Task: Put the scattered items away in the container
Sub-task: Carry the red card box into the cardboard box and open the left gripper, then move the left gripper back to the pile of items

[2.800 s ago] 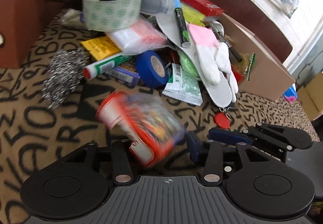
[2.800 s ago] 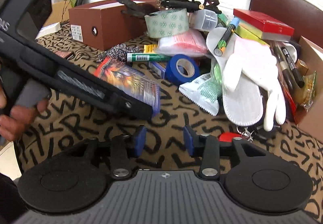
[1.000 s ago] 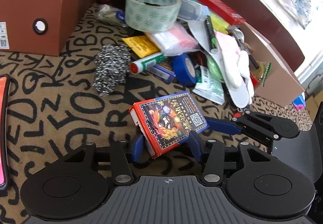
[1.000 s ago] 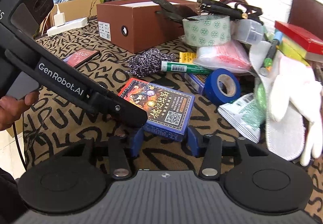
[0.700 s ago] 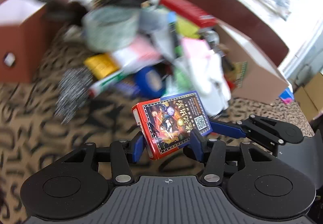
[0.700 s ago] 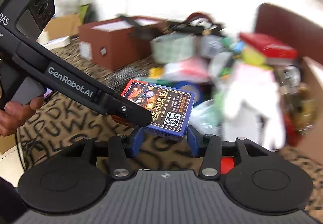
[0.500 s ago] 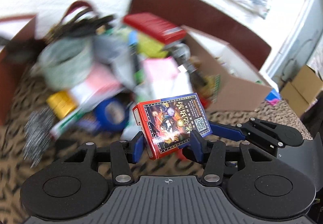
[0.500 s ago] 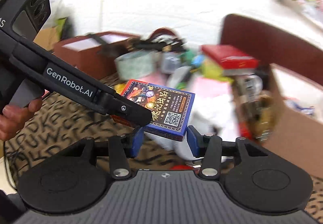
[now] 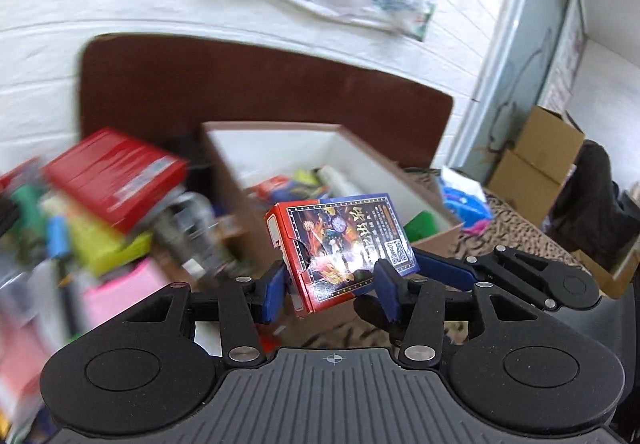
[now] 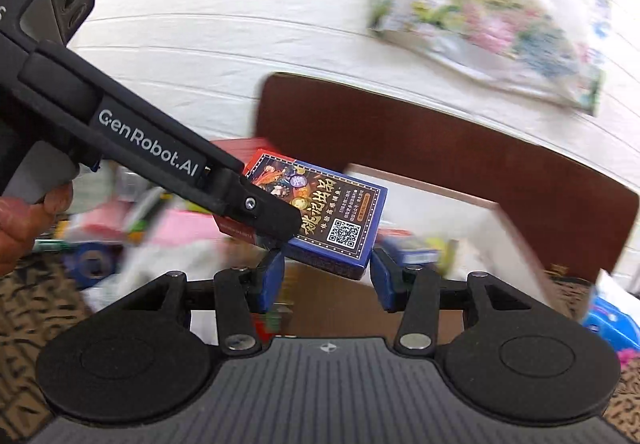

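Note:
A red and blue card box hangs in the air, gripped at both ends. My left gripper has its blue pads on the box's near end; its jaws are opening slightly with the box still between them. My right gripper clamps the other end of the card box. One right finger shows beside the box, and a left finger covers its corner. Just behind stands the open cardboard container, white inside, with several items in it; its rim is blurred.
A blurred pile lies to the left, with a red box, a pink item and a blue tape roll. A brown chair back rises behind the container. Cardboard boxes sit on the floor at right. A hand holds the left gripper.
Both grippers have lifted the card box off the patterned tablecloth and swung it up and to the right. The pile slid left in view and the open cardboard container came in behind the box.

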`<state>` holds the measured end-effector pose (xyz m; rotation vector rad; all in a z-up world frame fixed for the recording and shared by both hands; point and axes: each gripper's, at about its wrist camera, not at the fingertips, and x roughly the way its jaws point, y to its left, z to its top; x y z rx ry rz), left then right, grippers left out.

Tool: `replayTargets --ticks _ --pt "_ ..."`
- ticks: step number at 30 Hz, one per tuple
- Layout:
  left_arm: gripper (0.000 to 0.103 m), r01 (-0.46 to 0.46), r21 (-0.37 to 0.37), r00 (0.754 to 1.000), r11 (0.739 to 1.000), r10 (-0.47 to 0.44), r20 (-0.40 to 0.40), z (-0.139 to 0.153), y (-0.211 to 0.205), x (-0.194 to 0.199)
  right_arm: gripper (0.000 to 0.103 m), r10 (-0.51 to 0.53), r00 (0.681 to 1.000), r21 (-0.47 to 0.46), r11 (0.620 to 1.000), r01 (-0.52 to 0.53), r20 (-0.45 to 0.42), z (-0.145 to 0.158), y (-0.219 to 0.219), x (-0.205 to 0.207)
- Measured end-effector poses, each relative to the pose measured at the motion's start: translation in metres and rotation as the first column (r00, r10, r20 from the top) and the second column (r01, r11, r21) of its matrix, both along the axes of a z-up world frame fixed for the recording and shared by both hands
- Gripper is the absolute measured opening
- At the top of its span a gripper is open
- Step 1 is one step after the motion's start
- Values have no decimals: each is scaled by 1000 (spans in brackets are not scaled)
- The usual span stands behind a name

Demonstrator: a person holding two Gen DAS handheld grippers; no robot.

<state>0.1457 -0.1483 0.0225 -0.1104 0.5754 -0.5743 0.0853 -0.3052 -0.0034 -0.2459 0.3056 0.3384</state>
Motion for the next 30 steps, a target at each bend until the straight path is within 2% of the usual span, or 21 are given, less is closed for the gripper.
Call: replayTargets --ticks 8,15,16,17,18,19,20,21,24,28,30 --pt "62 67 14 998 998 -67 -15 -11 -76 55 54 -126 991 48 991 127 -33 -10 -59 46" --pt "64 77 16 997 997 -77 -19 -22 -116 91 56 -184 982 70 980 187 -39 -19 -88 74" --pt "66 72 20 997 997 -72 -16 -22 -120 95 56 -187 982 73 979 190 -41 -21 -90 78" --pt "73 68 24 998 997 -68 -17 -23 -122 98 57 -187 981 79 979 190 -44 -23 -93 81" --pt "85 61 26 998 998 -60 -20 -24 -124 100 66 -184 982 84 979 187 -46 -24 -94 83" --pt "92 47 26 999 999 -46 -20 -24 -123 99 72 -187 981 84 978 191 -50 -26 -93 84" --pt "100 32 23 999 999 -32 -13 -25 -120 95 83 -196 980 80 977 199 -42 -27 -92 83" --pt "103 26 21 1000 999 -26 -4 -26 -117 91 90 -199 980 75 977 200 -23 -29 -91 78" --pt "103 55 54 998 997 -55 -5 -29 -110 76 102 -199 980 77 977 197 19 -31 -84 63" --pt "103 66 94 997 993 -63 -40 -38 -103 50 103 -155 988 81 985 155 -9 -33 -70 45" --pt "103 60 108 998 992 -58 -19 -43 -98 35 103 -149 989 78 985 151 -24 -36 -62 36"
